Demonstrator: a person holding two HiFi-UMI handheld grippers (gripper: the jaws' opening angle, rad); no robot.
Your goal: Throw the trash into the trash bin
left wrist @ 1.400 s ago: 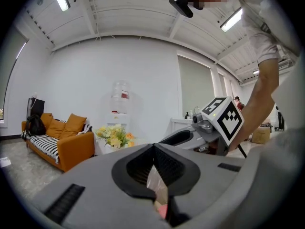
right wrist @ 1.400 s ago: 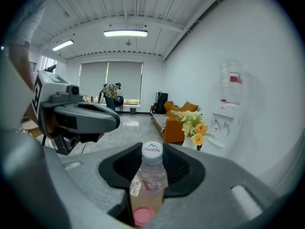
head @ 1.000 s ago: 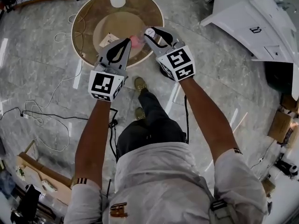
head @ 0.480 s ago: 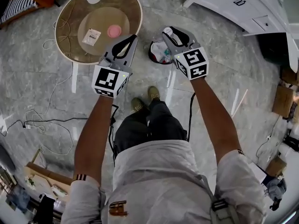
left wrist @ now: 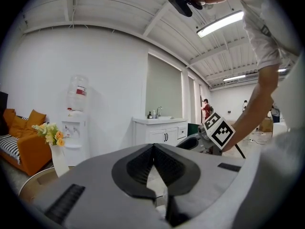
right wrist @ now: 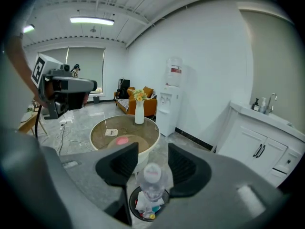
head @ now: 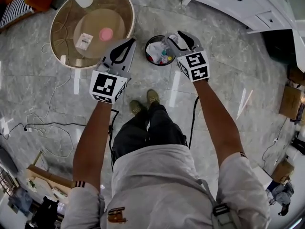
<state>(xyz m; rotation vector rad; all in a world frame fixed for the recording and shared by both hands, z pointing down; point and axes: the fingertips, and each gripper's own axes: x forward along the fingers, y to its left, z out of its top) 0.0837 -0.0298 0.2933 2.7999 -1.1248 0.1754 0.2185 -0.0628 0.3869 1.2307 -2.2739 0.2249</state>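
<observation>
A black trash bin (head: 148, 46) with several pieces of trash in it stands on the grey floor, just in front of my feet. My right gripper (head: 174, 36) hangs over its right rim. A clear plastic bottle (right wrist: 152, 178) with a white cap hangs between its jaws, straight above the bin (right wrist: 143, 209). The jaws have just been opening, and the bottle (head: 170, 42) sits loose in the gap. My left gripper (head: 130, 42) is shut and empty, left of the bin, its tips (left wrist: 153, 147) meeting.
A round glass table (head: 62, 57) at the left carries a pink thing (head: 106, 33), a small packet (head: 86, 41) and a vase (right wrist: 139, 111). A white cabinet (head: 248, 8) stands at the right, a water dispenser (right wrist: 171, 99) by the wall. Cables (head: 43, 123) lie on the floor.
Both grippers have swung away from the round table toward the trash bin. The bottle in the right gripper now sits over the bin. The left gripper stays shut.
</observation>
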